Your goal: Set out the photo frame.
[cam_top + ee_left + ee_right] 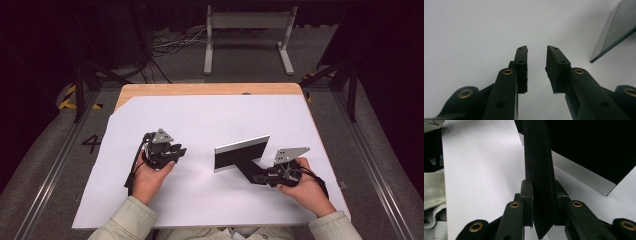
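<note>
A small picture frame (241, 150) with a silver border stands upright on the white sheet (210, 115), right of the middle. Its black back (594, 145) faces the right gripper view. A black stand leg (537, 150) runs from the frame's back down toward the person. My right gripper (257, 177) lies low on the sheet with the leg between its pads, which touch it on both sides. My left gripper (179, 151) rests on the sheet left of the frame, open, with bare sheet between its fingers (522, 62). The frame's edge (614, 32) appears at the right of the left gripper view.
The white sheet covers most of a wooden table (200, 89). Beyond the table's far edge stand a metal support (247, 35) and loose cables (170, 45) on the floor. A pale sleeve (432, 187) lies at the left of the right gripper view.
</note>
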A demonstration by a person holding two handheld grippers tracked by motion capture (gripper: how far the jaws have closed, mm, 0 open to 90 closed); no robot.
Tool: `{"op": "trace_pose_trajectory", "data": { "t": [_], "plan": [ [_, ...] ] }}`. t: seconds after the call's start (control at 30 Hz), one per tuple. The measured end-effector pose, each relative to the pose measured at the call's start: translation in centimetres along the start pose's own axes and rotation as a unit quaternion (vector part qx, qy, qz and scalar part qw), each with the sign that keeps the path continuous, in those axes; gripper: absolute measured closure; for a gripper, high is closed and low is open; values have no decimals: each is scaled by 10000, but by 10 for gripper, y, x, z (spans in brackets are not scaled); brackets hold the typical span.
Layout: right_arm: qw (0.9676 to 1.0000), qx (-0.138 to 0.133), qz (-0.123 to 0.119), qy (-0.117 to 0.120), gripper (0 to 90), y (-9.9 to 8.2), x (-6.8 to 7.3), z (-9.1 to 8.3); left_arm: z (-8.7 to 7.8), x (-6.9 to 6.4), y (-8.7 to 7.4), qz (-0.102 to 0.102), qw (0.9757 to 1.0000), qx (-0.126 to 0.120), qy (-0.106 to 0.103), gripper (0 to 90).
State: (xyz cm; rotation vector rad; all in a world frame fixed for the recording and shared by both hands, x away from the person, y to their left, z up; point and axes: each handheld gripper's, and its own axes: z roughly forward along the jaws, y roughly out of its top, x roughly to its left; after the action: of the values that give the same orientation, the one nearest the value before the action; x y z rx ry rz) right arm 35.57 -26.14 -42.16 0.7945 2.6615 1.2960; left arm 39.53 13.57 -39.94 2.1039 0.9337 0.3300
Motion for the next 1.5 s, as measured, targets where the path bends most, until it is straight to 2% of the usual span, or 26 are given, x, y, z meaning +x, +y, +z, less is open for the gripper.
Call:
{"op": "trace_pose_trajectory", "data": {
  "t": [0.4, 0.77, 0.87, 1.1, 1.13, 1.23, 1.4, 1.5],
  "plan": [
    [9997, 246, -57, -45, 743, -1, 2, 1, 1, -1, 0, -6, 10000, -6, -39, 704],
    [9998, 212, -46, 11, 738, 1, 4, -1, 1, -1, 0, -14, 10000, -13, -45, 704],
    [9999, 115, -55, 16, 722, 2, 5, -6, 1, -1, 1, 42, 10000, -27, -54, 704],
    [9998, -168, -92, -108, 691, 5, 8, -23, 3, -3, 2, -42, 9997, -112, -192, 707],
    [9997, -203, -89, -131, 689, 5, 9, -26, 3, -4, 2, -4, 9997, -136, -213, 714],
    [9990, -360, -71, -245, 688, 5, 9, -36, 4, -6, 3, 89, 9997, -162, -187, 750],
    [9979, -511, -2, -392, 692, 4, 9, -51, 7, -11, 6, 176, 9994, -147, -266, 863],
    [9973, -562, 38, -479, 693, 3, 8, -57, 9, -14, 8, 162, 9991, -158, -354, 871]
  ]
}}
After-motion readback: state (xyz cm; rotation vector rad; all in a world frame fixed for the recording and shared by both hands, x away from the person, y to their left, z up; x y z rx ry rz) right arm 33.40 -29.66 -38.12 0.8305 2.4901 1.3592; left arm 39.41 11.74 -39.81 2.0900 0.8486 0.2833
